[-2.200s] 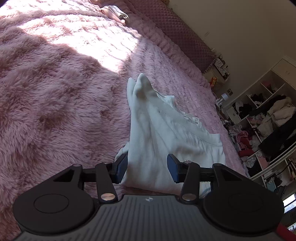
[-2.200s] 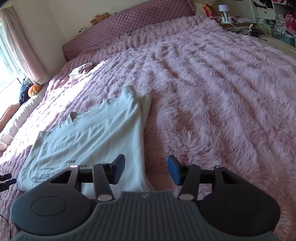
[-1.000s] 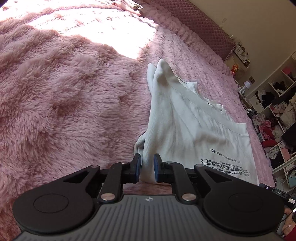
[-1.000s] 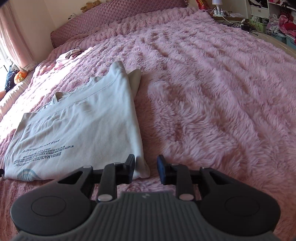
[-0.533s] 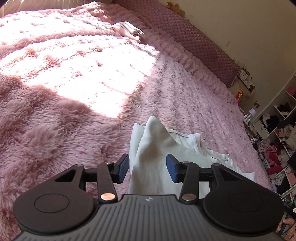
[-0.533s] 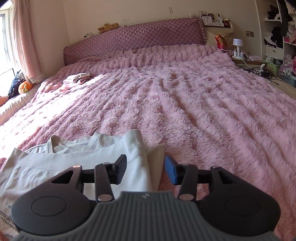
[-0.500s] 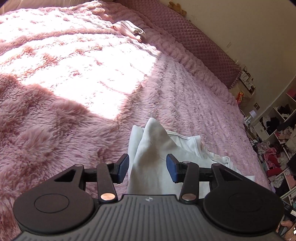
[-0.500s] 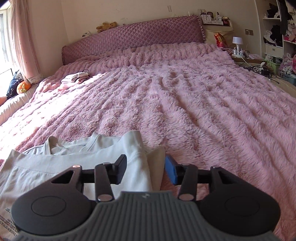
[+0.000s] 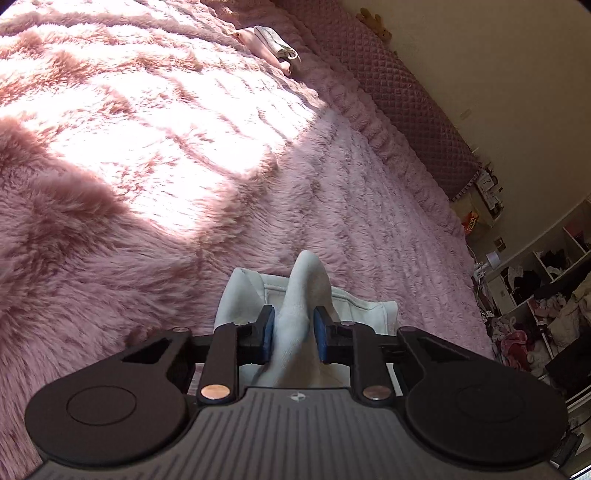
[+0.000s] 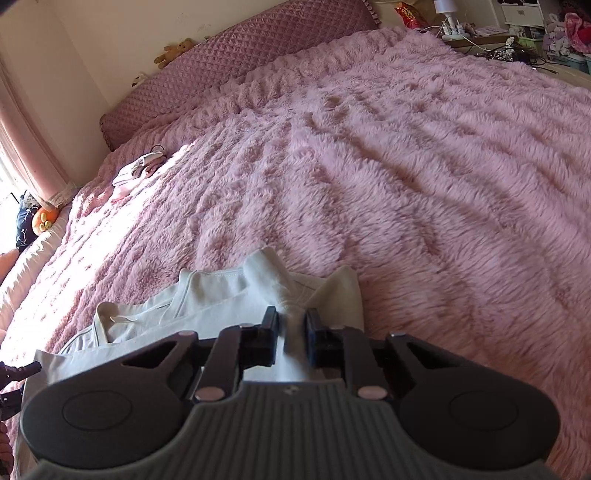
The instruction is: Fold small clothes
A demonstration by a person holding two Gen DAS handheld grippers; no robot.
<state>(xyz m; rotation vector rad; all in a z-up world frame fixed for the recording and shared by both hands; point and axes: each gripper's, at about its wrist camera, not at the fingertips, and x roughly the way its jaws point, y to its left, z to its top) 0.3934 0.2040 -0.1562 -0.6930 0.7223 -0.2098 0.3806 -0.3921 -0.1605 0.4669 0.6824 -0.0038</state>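
Note:
A white T-shirt (image 9: 308, 280) lies on the pink furry blanket (image 9: 147, 258), its sides folded in. In the left wrist view my left gripper (image 9: 293, 332) sits at the shirt's shoulder end. Its jaws are closing, and a raised ridge of the cloth is pinched between the blue pads. In the right wrist view the T-shirt (image 10: 221, 295) shows its collar to the left. My right gripper (image 10: 291, 332) is at the other shoulder, jaws closing, with a fold of the shirt squeezed between them. The shirt's lower part is hidden under both grippers.
A small pile of folded clothes (image 9: 273, 40) (image 10: 136, 170) lies far up the bed near the quilted headboard (image 10: 240, 48). Shelves crammed with clothes (image 9: 535, 295) stand beyond the bed's right side. A bedside table with a lamp (image 10: 443, 11) is at the far right.
Both grippers let go of the shirt's hem end, slid forward to its shoulder end with jaws wide, and have now narrowed onto folds of cloth there.

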